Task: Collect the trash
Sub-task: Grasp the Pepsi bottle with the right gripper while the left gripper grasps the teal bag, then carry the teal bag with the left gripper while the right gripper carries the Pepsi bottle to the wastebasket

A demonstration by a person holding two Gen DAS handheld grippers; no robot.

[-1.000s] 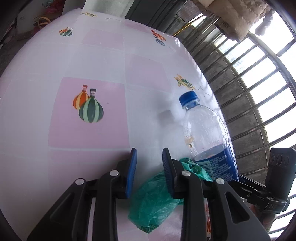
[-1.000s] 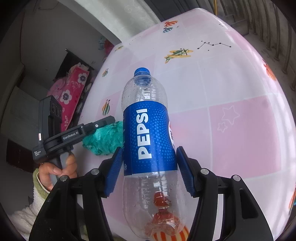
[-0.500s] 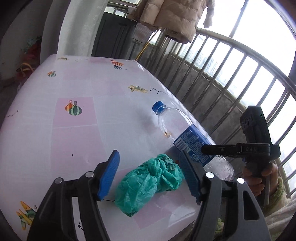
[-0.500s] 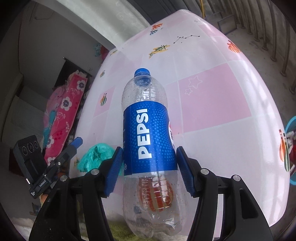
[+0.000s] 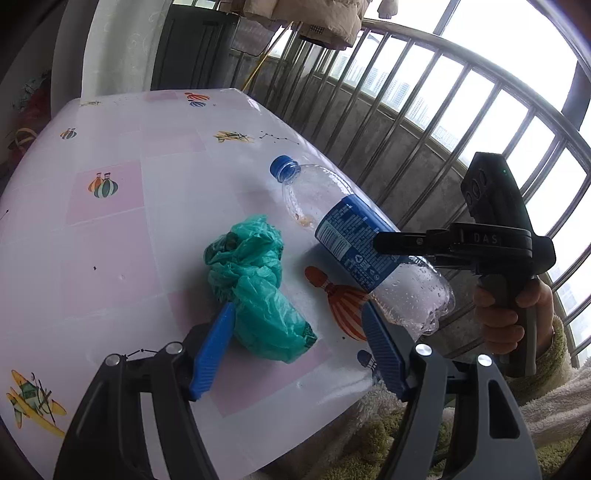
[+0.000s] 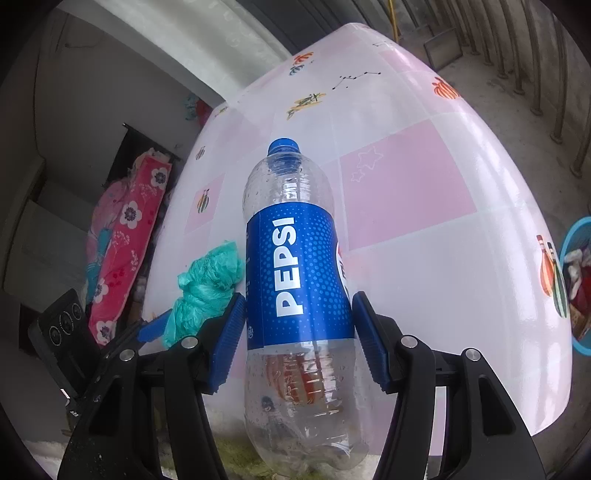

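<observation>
A crumpled green plastic bag (image 5: pixel 255 291) lies on the pink-and-white table (image 5: pixel 110 240). My left gripper (image 5: pixel 297 306) stands open around its near end, and the left pad just grazes the bag without squeezing it. A clear Pepsi bottle (image 6: pixel 295 266) with a blue label and blue cap hangs tilted over the table's near corner, cap pointing away. My right gripper (image 6: pixel 299 295) is shut on the bottle's label, one pad on each side. In the left wrist view the bottle (image 5: pixel 351 236) sits to the right of the bag, with a black finger (image 5: pixel 406 243) across it. The green bag (image 6: pixel 207 280) shows left of the bottle.
A metal balcony railing (image 5: pixel 424 122) runs along the table's far right side, with a coat (image 5: pixel 314 18) hanging above. A blue basin (image 6: pixel 576 288) holding items stands on the floor beyond the table. A pink floral blanket (image 6: pixel 122 240) lies off the other side. A hand (image 5: pixel 509 306) grips the right handle.
My left gripper opened wide and drew back and up from the green bag, which now lies in full view between its fingers. The right gripper kept its hold on the bottle and shifted slightly.
</observation>
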